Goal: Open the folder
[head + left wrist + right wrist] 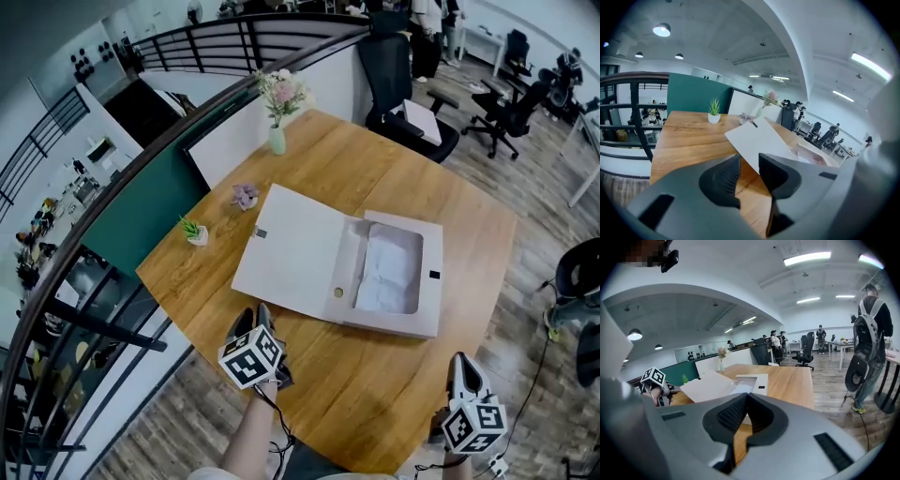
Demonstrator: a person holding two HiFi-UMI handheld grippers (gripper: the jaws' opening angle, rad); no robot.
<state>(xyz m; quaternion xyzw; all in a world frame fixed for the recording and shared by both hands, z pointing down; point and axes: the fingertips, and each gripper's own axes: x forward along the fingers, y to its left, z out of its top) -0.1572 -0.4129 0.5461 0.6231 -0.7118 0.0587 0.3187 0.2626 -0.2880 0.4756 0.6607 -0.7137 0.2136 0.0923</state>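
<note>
A white box folder (291,258) lies open on the round wooden table (375,375). Its lid is swung flat to the left, and its tray (427,305) on the right holds white papers (389,272). My left gripper (254,319) hovers above the table's near edge, just short of the lid's near corner, with its jaws a little apart and nothing between them. In the left gripper view, that gripper (749,171) points at the lid (759,140). My right gripper (466,367) is off the near right edge with its jaws shut and empty. From the right gripper (746,401), the folder (712,386) lies ahead.
A vase of flowers (277,139), a small purple plant (246,195) and a little green potted plant (195,232) stand along the table's far left side. A black office chair (403,84) stands behind the table, and a railing (56,281) runs along the left. A person with a backpack (872,329) stands on the right.
</note>
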